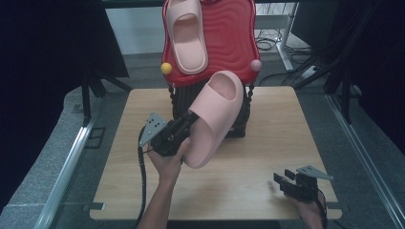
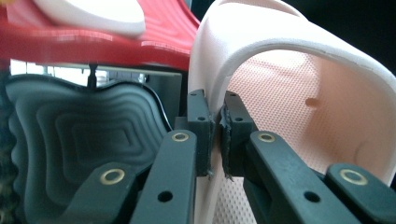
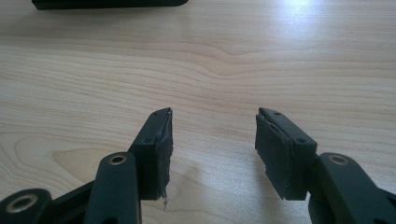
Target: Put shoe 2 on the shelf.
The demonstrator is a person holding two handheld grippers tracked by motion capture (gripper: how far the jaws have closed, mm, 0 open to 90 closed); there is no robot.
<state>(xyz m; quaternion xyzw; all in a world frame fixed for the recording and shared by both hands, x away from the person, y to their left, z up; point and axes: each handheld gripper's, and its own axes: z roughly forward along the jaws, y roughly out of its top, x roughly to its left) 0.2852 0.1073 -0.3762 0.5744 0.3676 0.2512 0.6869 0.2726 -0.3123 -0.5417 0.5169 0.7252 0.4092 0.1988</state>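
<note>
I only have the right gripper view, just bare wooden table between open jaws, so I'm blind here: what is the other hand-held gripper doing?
Observer: The left hand-held gripper is clamped on the upper band of a pink slipper, holding it off the table.
Operator: Where is its partner?
Observer: A second pink slipper lies on the red shelf of a rack at the table's far edge.
Operator: Anything below that shelf?
Observer: A black shelf with the same wavy ridges sits under the red one.
</note>
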